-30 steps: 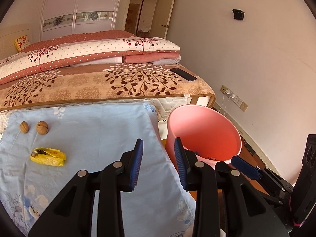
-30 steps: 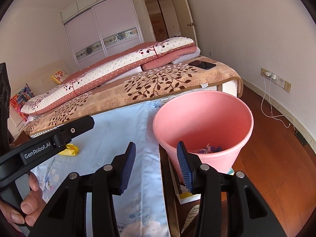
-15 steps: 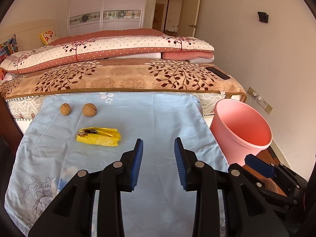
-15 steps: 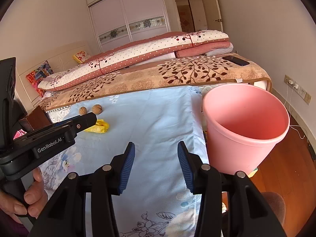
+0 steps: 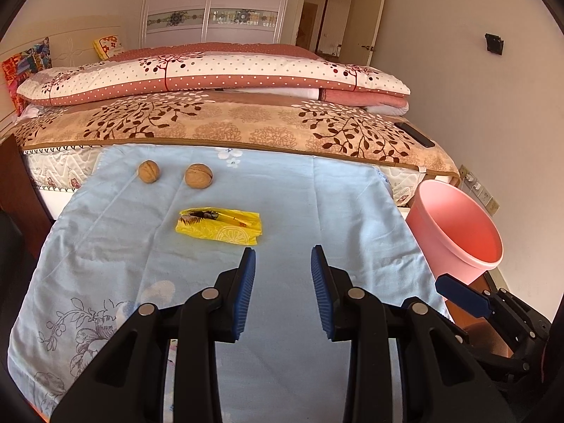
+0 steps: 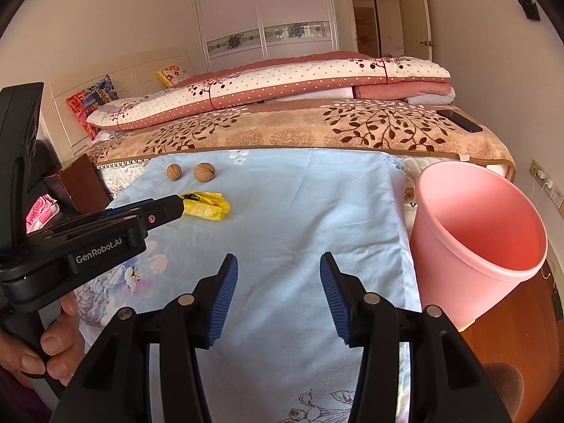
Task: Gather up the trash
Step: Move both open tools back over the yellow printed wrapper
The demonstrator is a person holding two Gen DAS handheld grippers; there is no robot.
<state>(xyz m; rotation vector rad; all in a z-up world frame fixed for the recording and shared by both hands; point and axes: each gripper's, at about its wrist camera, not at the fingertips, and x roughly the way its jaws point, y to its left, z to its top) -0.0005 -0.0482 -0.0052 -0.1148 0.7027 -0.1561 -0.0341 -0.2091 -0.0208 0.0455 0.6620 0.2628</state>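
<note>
Left wrist: left claw (image 5: 283, 264) wide, empty; right claw (image 6: 278, 271) too; lower over wrapper (image 5: 219, 225), pinch flat

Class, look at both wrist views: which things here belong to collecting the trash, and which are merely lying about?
Part of the job:
yellow wrapper
two walnuts, possibly trash
pink bin
left gripper, open
right gripper, open

Just lying about:
phone on the bed
folded quilts
blue cloth

Two wrist views facing bedward over the blue cloth (image 5: 299, 204), both sharing the pink bin (image 6: 472, 232).
</note>
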